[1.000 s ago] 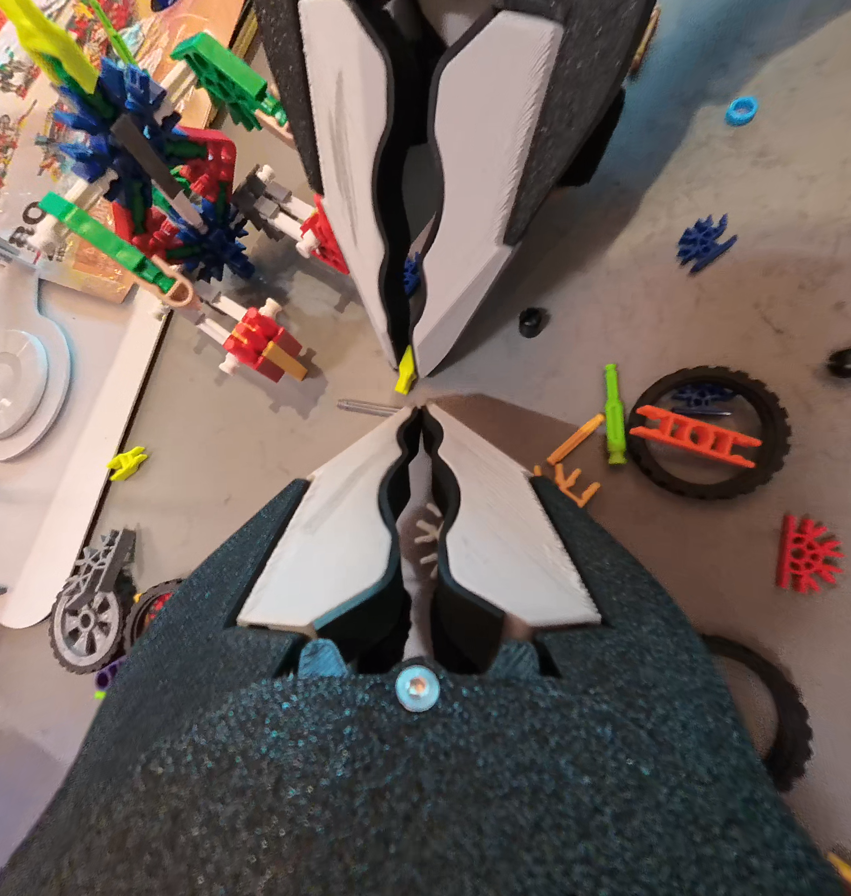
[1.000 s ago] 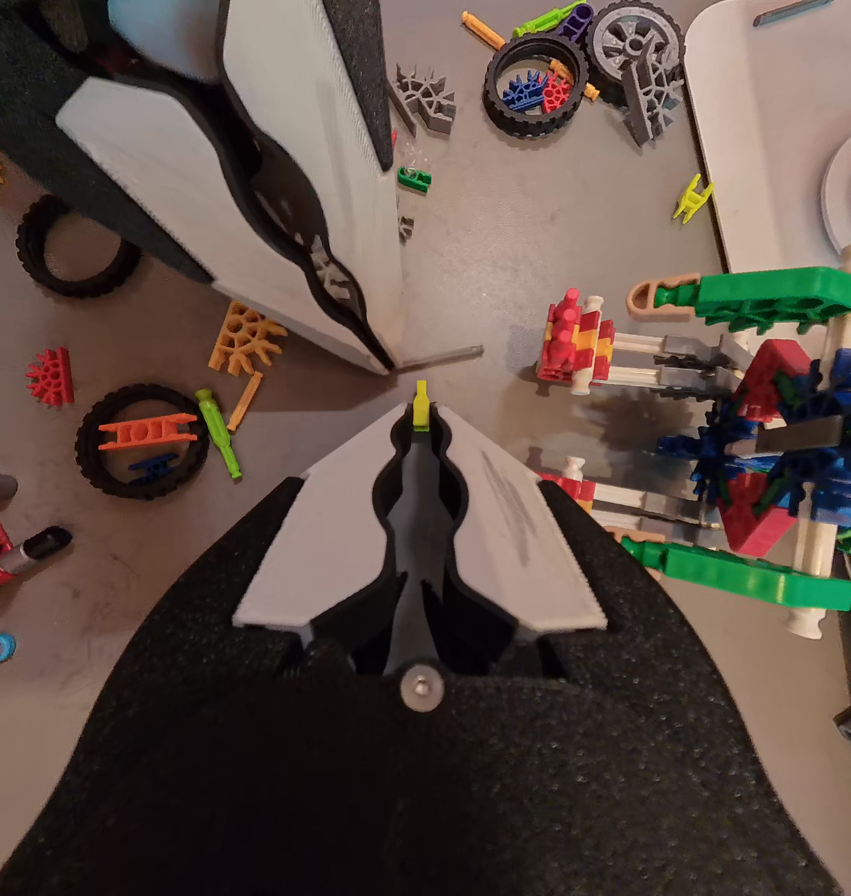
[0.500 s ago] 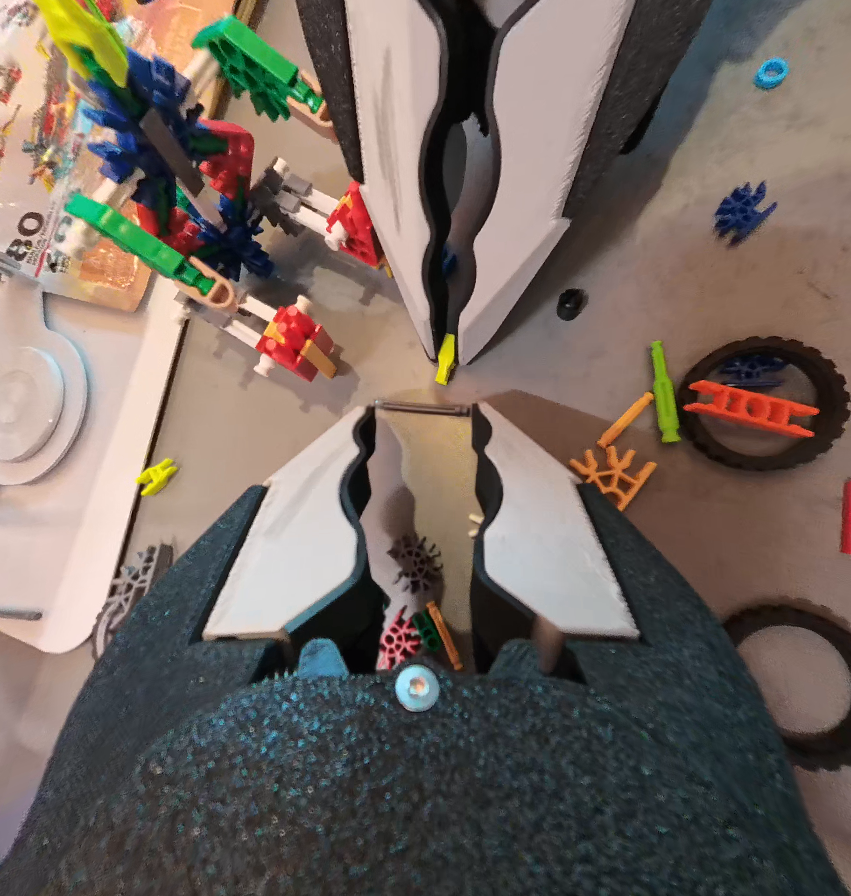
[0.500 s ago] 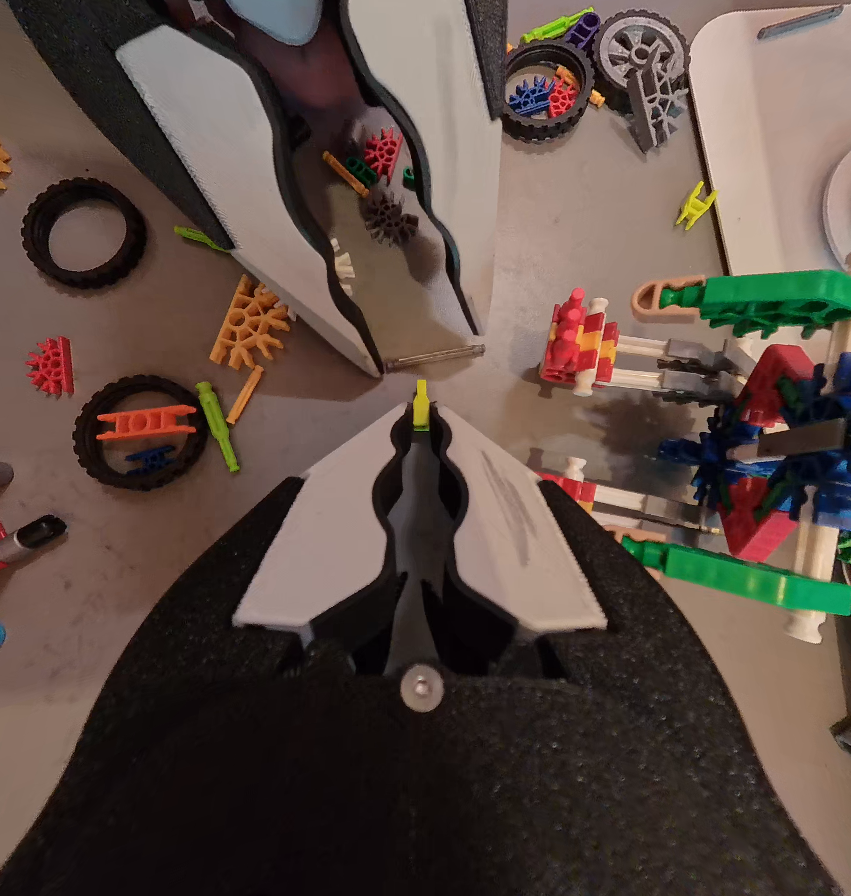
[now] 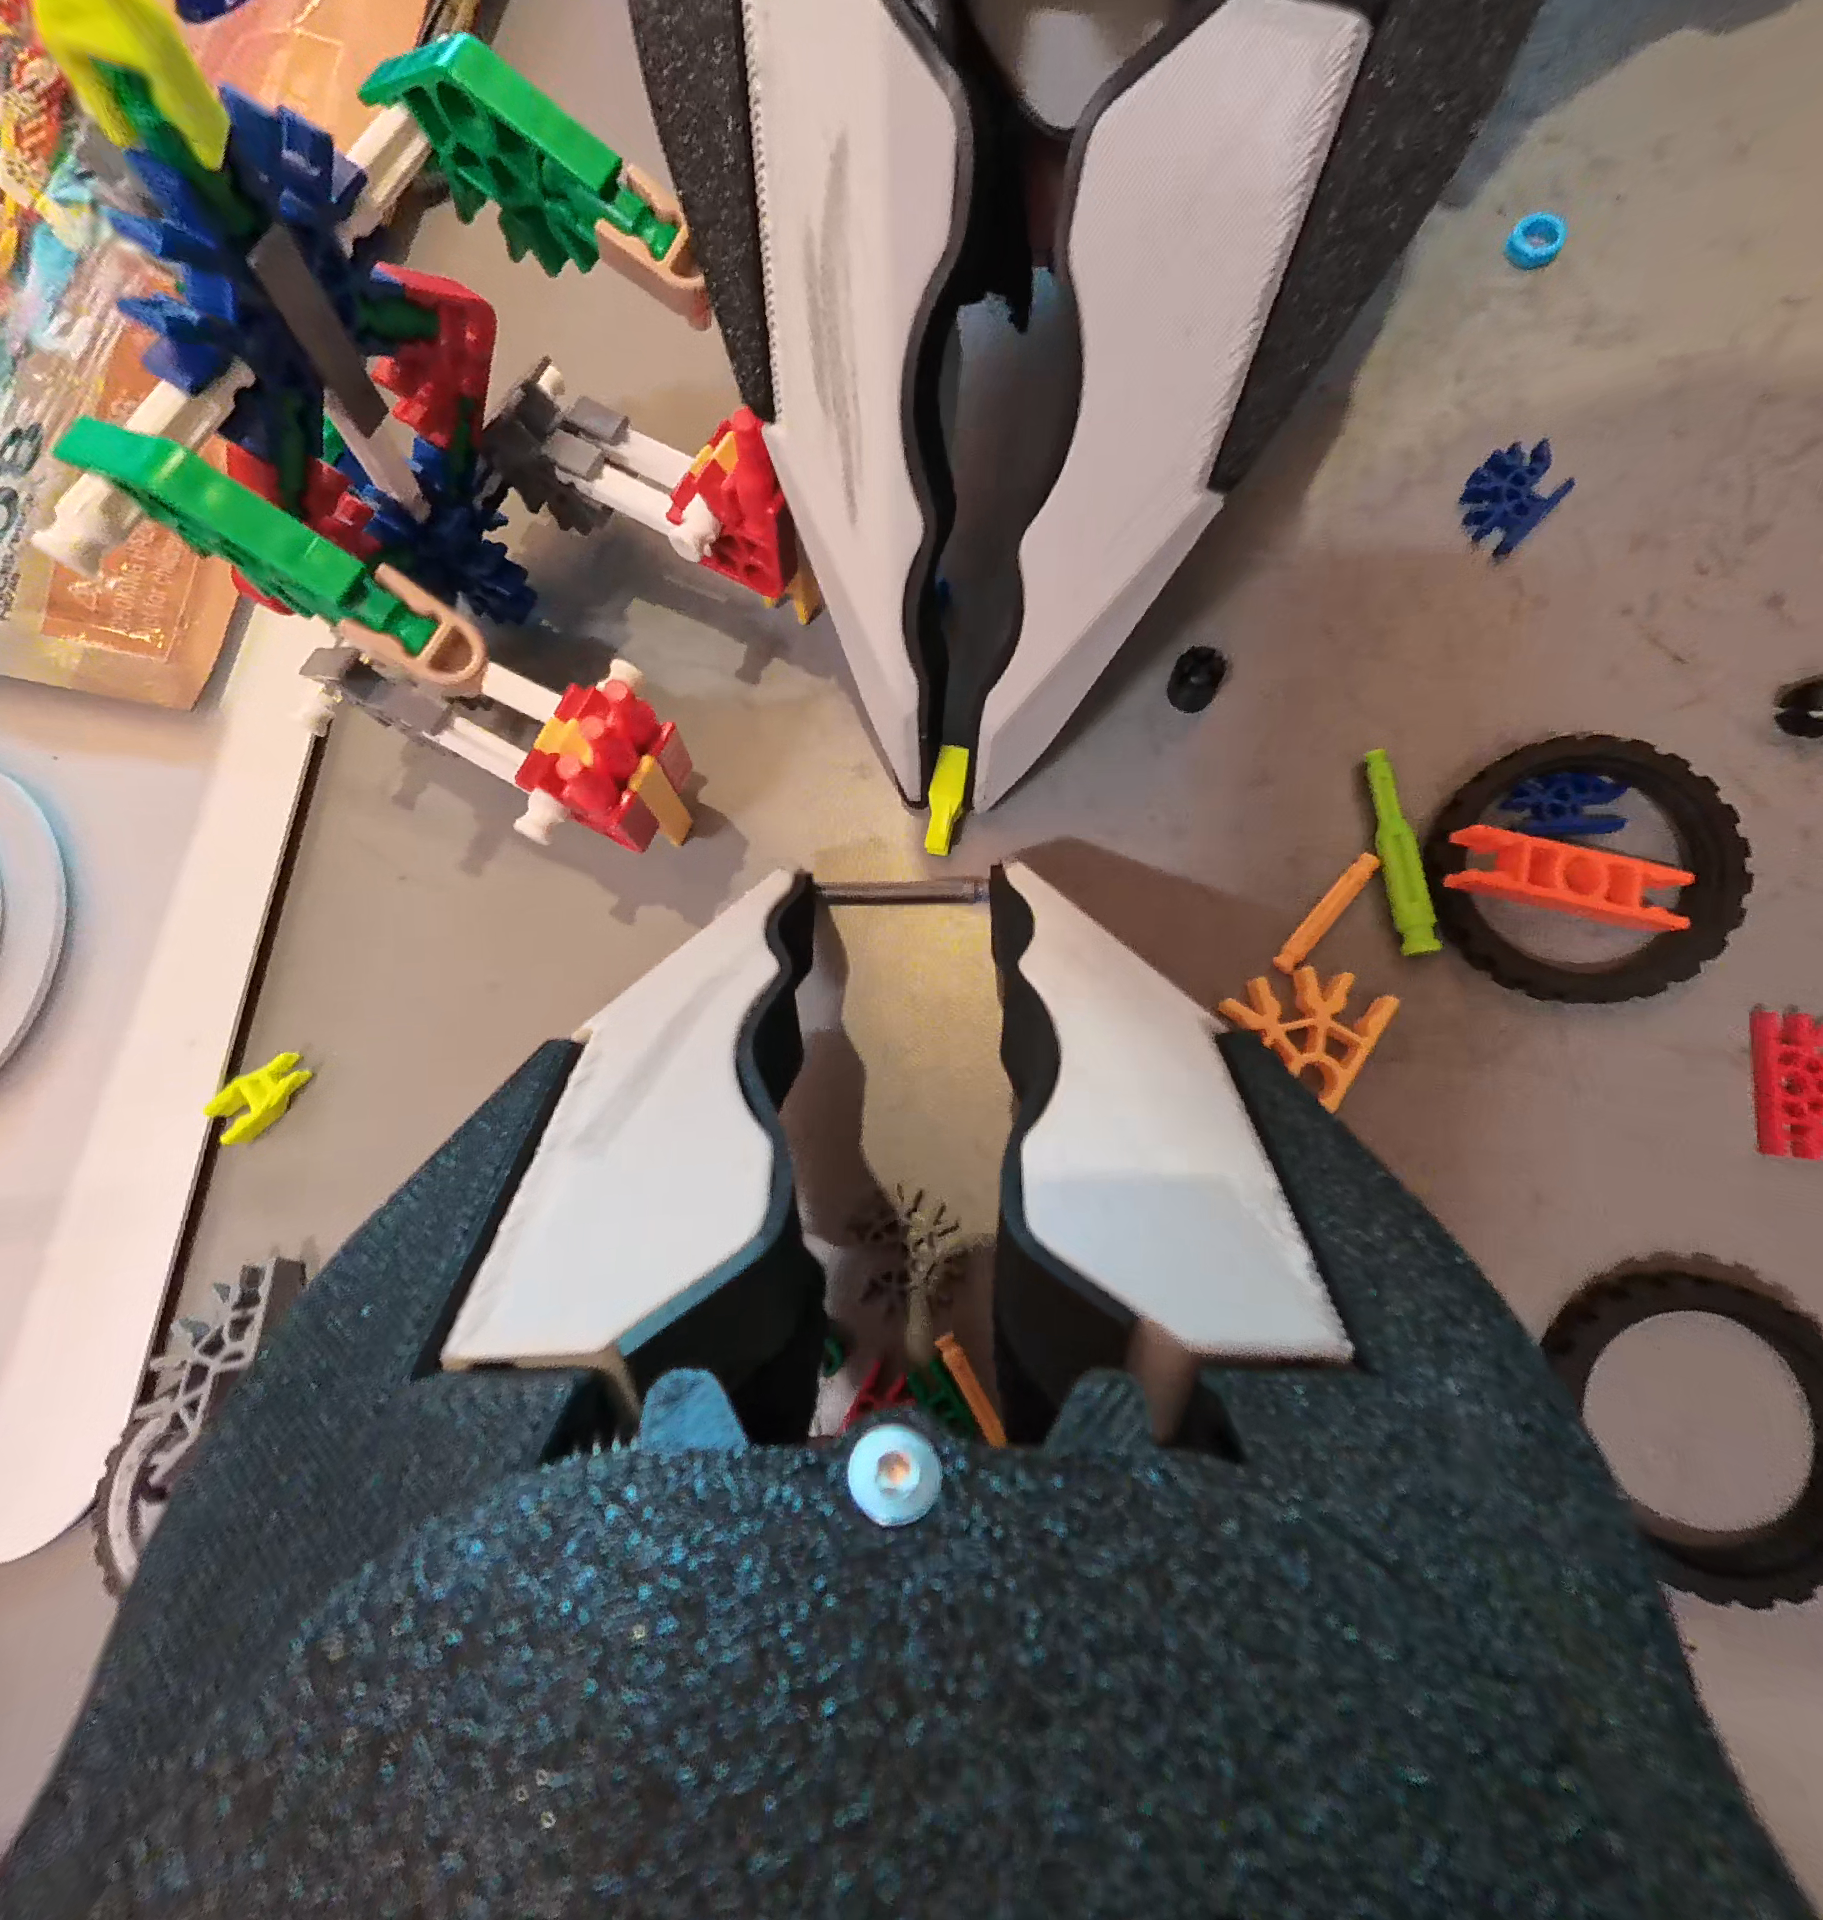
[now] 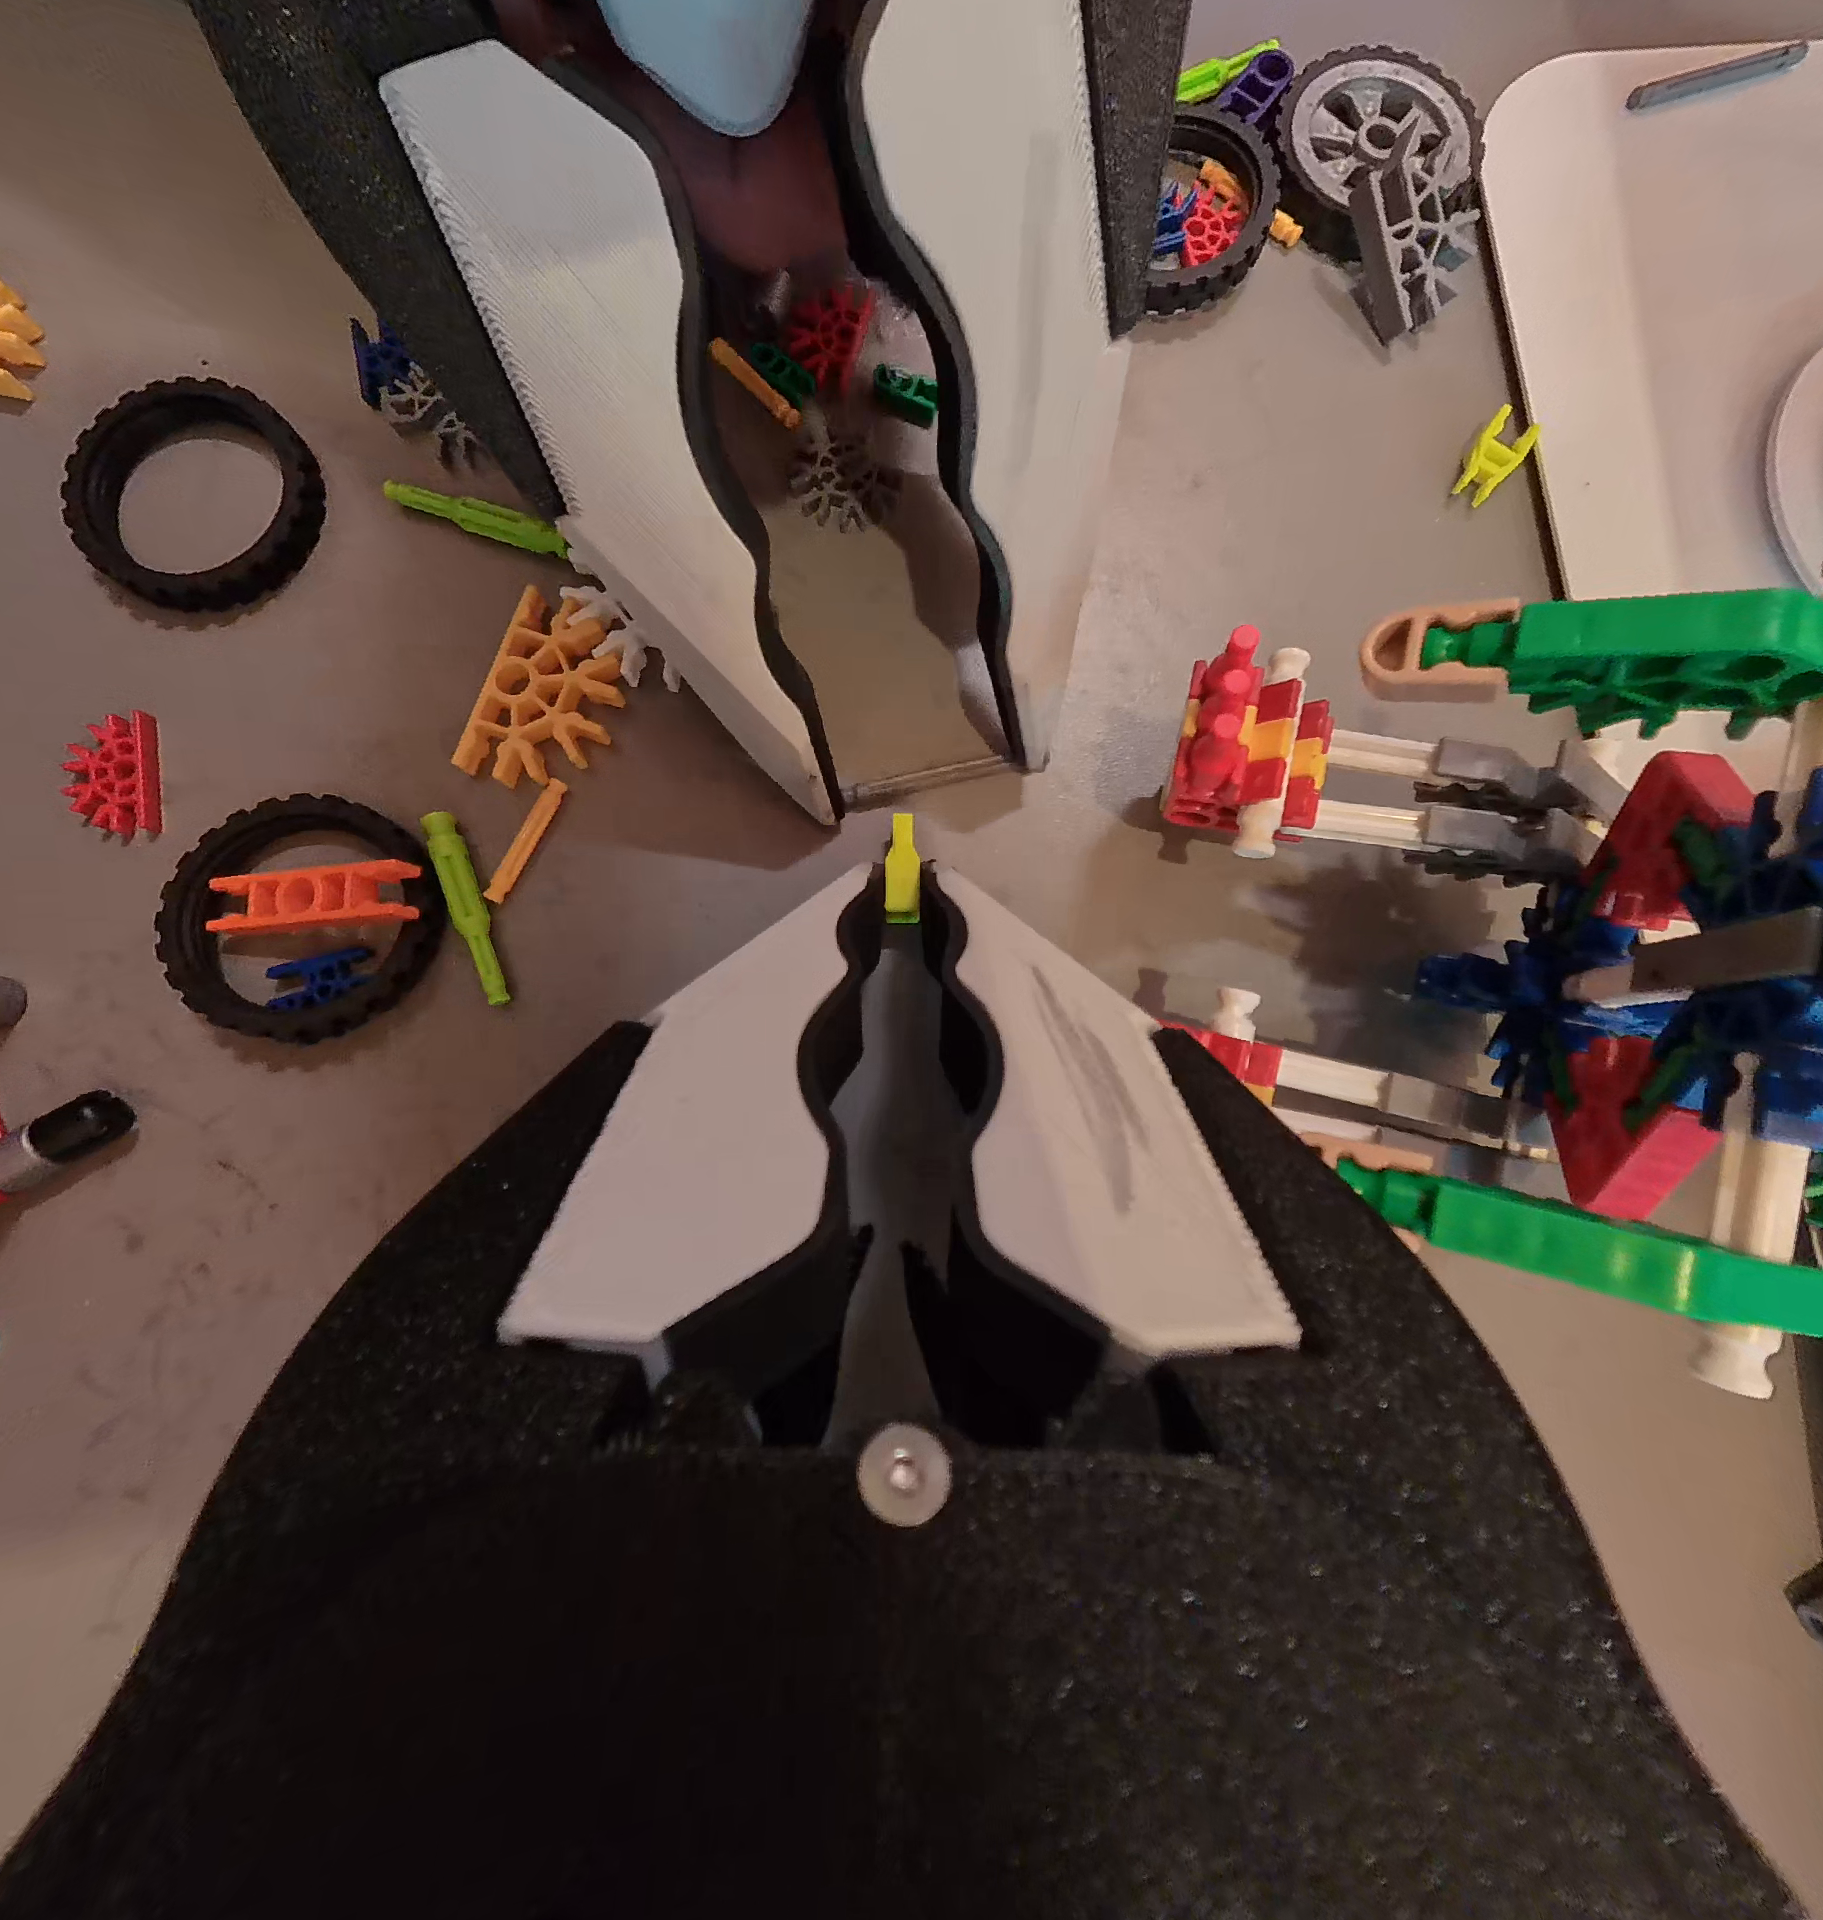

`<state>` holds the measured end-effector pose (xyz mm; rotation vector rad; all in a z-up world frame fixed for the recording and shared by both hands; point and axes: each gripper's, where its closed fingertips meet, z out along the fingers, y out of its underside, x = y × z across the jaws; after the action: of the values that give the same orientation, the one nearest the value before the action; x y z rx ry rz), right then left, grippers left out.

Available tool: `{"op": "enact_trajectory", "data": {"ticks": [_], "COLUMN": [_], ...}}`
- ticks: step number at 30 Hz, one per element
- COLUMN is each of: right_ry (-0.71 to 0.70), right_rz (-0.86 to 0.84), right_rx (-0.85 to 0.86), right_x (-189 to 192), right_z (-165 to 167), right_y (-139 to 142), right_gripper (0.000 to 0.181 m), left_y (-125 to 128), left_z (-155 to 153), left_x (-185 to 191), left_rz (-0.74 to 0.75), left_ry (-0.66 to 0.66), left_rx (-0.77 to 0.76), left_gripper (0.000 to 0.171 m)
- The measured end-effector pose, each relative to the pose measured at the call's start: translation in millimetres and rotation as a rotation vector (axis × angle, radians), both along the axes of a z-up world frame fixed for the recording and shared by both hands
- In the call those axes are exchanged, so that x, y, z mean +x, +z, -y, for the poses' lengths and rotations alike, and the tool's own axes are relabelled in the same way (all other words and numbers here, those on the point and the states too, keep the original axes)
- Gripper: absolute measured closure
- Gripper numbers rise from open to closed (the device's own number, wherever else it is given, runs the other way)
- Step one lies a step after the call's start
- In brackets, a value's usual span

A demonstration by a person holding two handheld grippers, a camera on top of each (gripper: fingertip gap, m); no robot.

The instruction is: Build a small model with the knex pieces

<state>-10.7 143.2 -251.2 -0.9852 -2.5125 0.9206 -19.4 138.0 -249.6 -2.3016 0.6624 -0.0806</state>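
Observation:
My left gripper (image 5: 899, 881) is open and low over the grey table. A thin grey rod (image 5: 886, 890) lies across the gap between its two tips. My right gripper (image 6: 902, 883) is shut on a small yellow-green rod piece (image 6: 900, 868) that sticks out of its tips. The two grippers face each other tip to tip, a short gap apart. In the right wrist view the left gripper (image 6: 928, 784) stands just beyond the yellow-green piece, with the thin rod (image 6: 933, 772) at its tips. In the left wrist view the right gripper (image 5: 948, 800) points down with the yellow-green piece (image 5: 946, 795).
A built toy model of green, blue, red and white pieces (image 5: 263, 364) stands beside the grippers, also in the right wrist view (image 6: 1665, 987). A white board (image 5: 107, 1039) lies behind it. Loose pieces lie around: a tyre holding an orange piece (image 5: 1593, 868), an empty tyre (image 5: 1707, 1288), an orange connector (image 5: 1312, 1023). Left and right tips are no more than a few centimetres apart.
My left gripper has opened from shut and now straddles the thin grey rod with its tips. The right gripper stays shut on the yellow-green piece and has barely moved.

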Motion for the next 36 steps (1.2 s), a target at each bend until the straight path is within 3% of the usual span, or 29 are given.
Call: {"op": "enact_trajectory", "data": {"ticks": [8, 17, 29, 36], "right_ry": [0.003, 0.006, 0.011, 0.011], "right_rz": [0.0, -0.002, -0.003, -0.003], "right_rx": [-0.005, -0.009, -0.008, -0.007], "right_x": [-0.1, 0.0, 0.3, 0.1], "right_z": [0.1, 0.4, 0.1, 0.2], "right_y": [-0.1, 0.0, -0.2, -0.2], "right_gripper": [0.175, 0.175, 0.175, 0.175], "left_y": [0.7, -2.2, -0.6, -2.4], "left_z": [-0.7, -1.9, 11.6, 16.0], "left_x": [-8.6, 0.7, -2.8, 14.4], "left_rz": [-0.008, 0.097, 0.014, 0.056], "left_ry": [0.027, -0.016, 0.016, -0.032], "left_rx": [0.001, -0.045, -0.098, -0.128], "left_gripper": [0.129, 0.135, 0.141, 0.148]}}
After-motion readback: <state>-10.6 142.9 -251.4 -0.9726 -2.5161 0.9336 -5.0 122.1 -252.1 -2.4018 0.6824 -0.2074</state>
